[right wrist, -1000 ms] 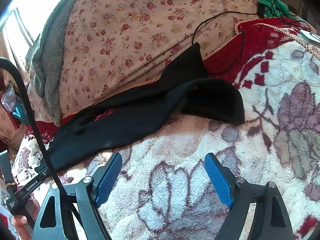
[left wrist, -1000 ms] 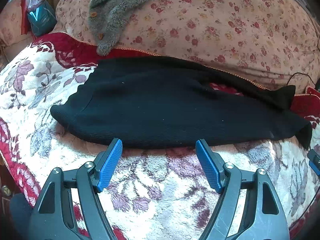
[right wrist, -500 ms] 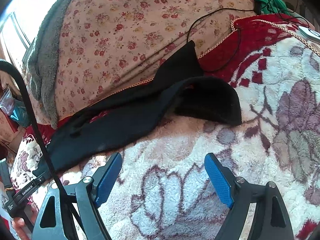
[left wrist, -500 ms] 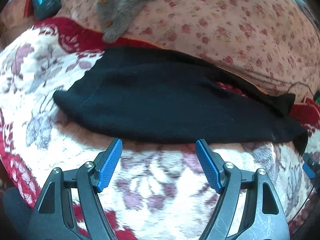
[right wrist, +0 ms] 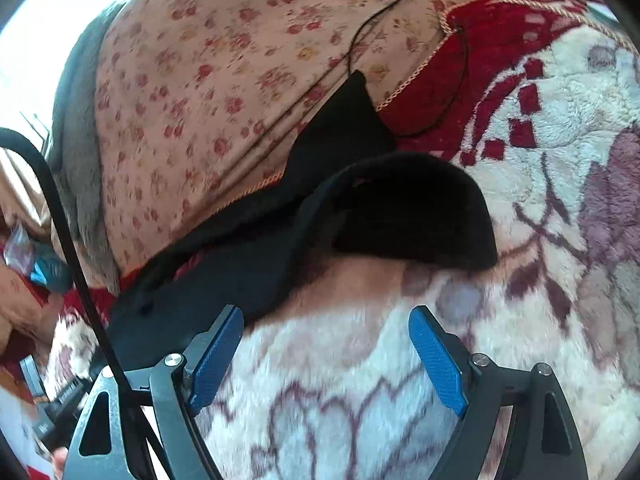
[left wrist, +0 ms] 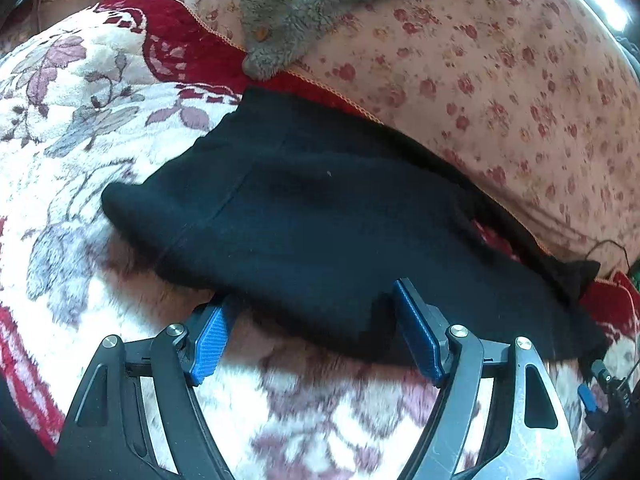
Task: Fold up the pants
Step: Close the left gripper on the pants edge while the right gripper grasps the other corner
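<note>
Our left gripper [left wrist: 308,328], fingers spread wide, has moved in since a second ago; the black pants' [left wrist: 320,216] near edge now lies between its fingers, ready to grasp. Our right gripper [right wrist: 326,354], also open, nears the leg ends. Beyond lies a floral cushion [left wrist: 500,80].

I'm looking at a home here, a bedroom or living space by the feel of it, with a plush cream and red flowered blanket [left wrist: 92,92] spreading across the soft surface I'm working over. A big rounded cushion or quilt in pink rose-print fabric [right wrist: 224,60] is bulging up behind it, a grey fleecy buttoned garment [left wrist: 304,4] is draping over its top, and daylight is glaring in from a window [right wrist: 48,12] at the upper left.
</note>
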